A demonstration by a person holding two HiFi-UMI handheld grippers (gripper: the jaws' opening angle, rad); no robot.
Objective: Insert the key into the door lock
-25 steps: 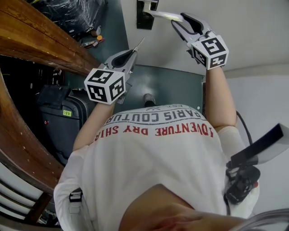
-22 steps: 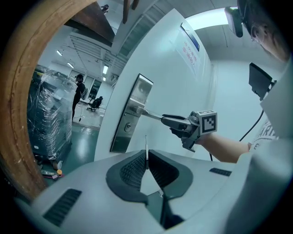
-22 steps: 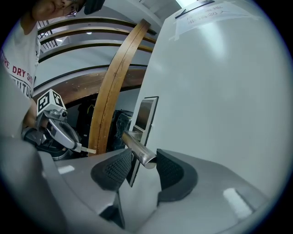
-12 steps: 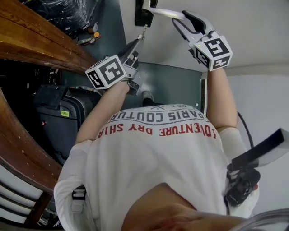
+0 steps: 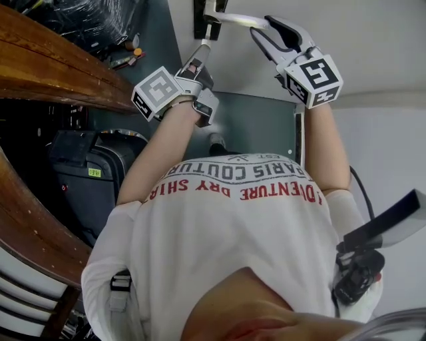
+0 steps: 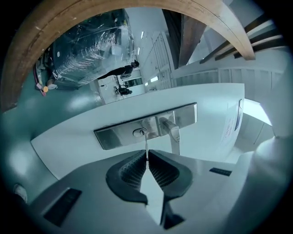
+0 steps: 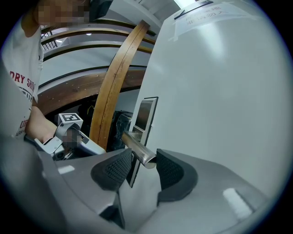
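A thin silver key (image 6: 146, 145) sticks out of my left gripper (image 6: 147, 155), which is shut on it. The key's tip is at the keyhole (image 6: 140, 132) in the steel lock plate (image 6: 114, 136) on the white door (image 6: 91, 155). In the head view the left gripper (image 5: 198, 60) points the key (image 5: 206, 45) up at the lock plate (image 5: 199, 23). My right gripper (image 5: 261, 30) holds the free end of the steel door handle (image 5: 239, 20). In the right gripper view the handle (image 7: 137, 147) lies between the pads of that gripper (image 7: 139, 167).
A curved wooden rail (image 5: 46, 73) runs along the left, with a black suitcase (image 5: 86, 180) beneath it. Plastic-wrapped goods (image 5: 93, 16) lie at the upper left. The person's white shirt (image 5: 233, 226) fills the lower middle. A black device (image 5: 356, 276) hangs at the right.
My left gripper has moved up and toward the door, bringing the key from well below the lock to the keyhole. The right gripper has stayed on the handle.
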